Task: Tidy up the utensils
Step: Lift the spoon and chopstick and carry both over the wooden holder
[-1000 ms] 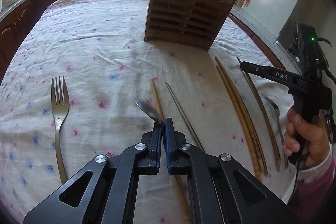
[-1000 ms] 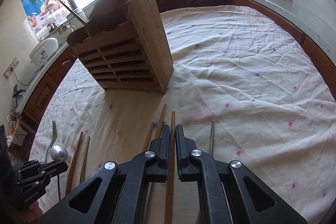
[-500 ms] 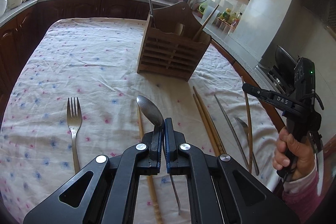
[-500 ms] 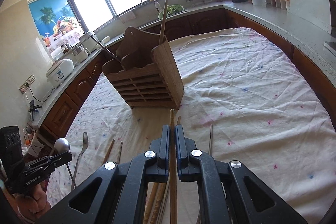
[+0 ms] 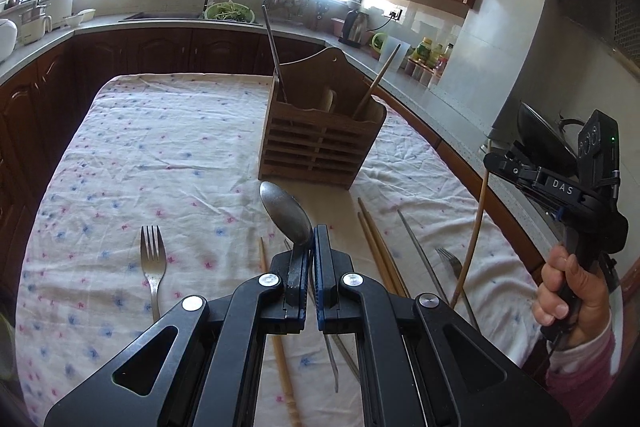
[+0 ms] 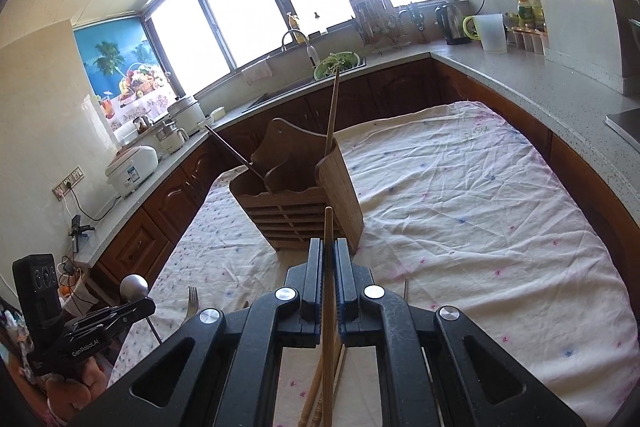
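My left gripper (image 5: 311, 239) is shut on a metal spoon (image 5: 285, 213), bowl up, held above the table in front of the wooden utensil holder (image 5: 320, 147). My right gripper (image 6: 328, 251) is shut on a wooden chopstick (image 6: 328, 227) and holds it raised, pointing toward the holder (image 6: 296, 203). In the left wrist view the right gripper (image 5: 494, 159) holds that chopstick (image 5: 472, 235) at the right. The left gripper (image 6: 142, 305) with the spoon (image 6: 135, 287) shows low left in the right wrist view. The holder has a metal utensil (image 5: 274, 55) and a wooden chopstick (image 5: 376, 83) standing in it.
On the flowered cloth (image 5: 160, 155) lie a fork (image 5: 153, 259) at the left, a wooden chopstick (image 5: 276, 331), a pair of wooden chopsticks (image 5: 378, 247), a metal chopstick (image 5: 420, 251) and another fork (image 5: 450, 259). Kitchen counters (image 6: 520, 83) surround the table.
Both grippers have risen from the table, the left lifting the spoon and the right lifting a chopstick clear of the cloth. The holder now looks farther below and ahead.
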A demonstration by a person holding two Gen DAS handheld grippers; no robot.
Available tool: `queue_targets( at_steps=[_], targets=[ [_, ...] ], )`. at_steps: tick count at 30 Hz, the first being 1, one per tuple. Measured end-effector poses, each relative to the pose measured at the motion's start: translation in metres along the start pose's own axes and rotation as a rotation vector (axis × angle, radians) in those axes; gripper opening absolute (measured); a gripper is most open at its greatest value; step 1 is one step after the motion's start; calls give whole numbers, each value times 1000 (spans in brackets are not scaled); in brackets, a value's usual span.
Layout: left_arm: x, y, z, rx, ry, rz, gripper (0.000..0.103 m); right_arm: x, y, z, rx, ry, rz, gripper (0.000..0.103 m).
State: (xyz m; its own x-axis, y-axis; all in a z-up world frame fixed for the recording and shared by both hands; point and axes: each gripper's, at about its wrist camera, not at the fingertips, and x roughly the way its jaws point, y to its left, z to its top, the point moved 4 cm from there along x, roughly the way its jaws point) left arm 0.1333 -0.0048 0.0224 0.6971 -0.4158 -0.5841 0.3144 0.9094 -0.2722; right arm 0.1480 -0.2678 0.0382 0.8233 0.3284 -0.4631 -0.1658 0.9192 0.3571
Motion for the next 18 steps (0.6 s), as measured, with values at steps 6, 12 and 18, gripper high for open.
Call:
queue_targets(
  at_steps=[6,12,18],
  targets=[
    [-4,-4,11,12,-30,-5,2,-9,6,11,-11,-47,16,5],
    [-8,-8,29,22,-74,-7,2,-12,11,24,-15,-83,27,5],
    [-10,-10,50,34,-117,1,2,-14,14,39,-19,-119,39,5]
  ],
)
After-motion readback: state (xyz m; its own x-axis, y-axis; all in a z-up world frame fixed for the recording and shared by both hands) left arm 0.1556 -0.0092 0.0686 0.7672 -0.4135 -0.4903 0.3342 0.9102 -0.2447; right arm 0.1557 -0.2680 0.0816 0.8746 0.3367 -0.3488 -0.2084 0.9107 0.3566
